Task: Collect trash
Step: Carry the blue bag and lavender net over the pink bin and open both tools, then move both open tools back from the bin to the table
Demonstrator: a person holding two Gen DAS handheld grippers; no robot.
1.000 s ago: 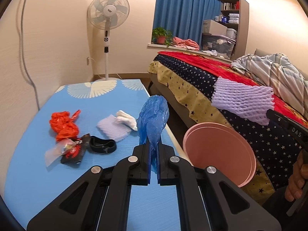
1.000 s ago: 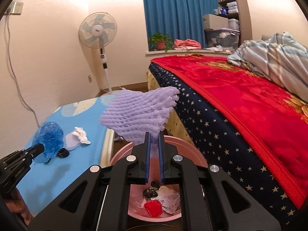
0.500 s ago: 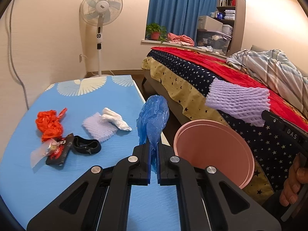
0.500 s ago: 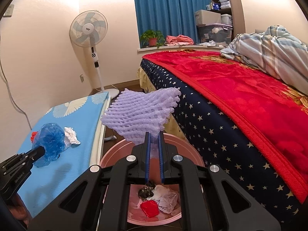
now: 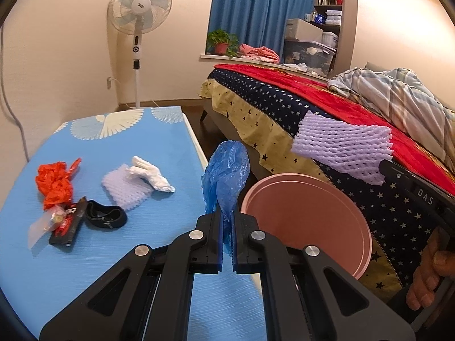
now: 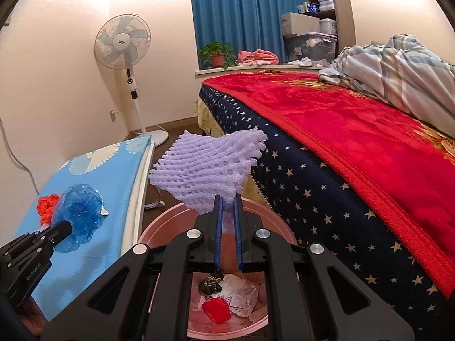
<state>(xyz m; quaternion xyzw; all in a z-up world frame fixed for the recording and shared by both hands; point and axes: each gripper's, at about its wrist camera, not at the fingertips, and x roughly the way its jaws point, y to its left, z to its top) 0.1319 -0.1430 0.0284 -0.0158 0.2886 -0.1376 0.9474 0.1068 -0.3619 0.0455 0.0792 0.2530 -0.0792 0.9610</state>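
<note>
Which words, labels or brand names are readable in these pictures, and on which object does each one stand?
"DAS": on the black body of the right hand-held gripper, seen from the left wrist; the letters may continue out of sight.
"GenRobot.AI": on the side of the left hand-held gripper, seen from the right wrist; small, so this reading is uncertain.
Badge at the centre of the fan: too small to read.
Printing on the dark packet on the blue table: too blurred to read.
</note>
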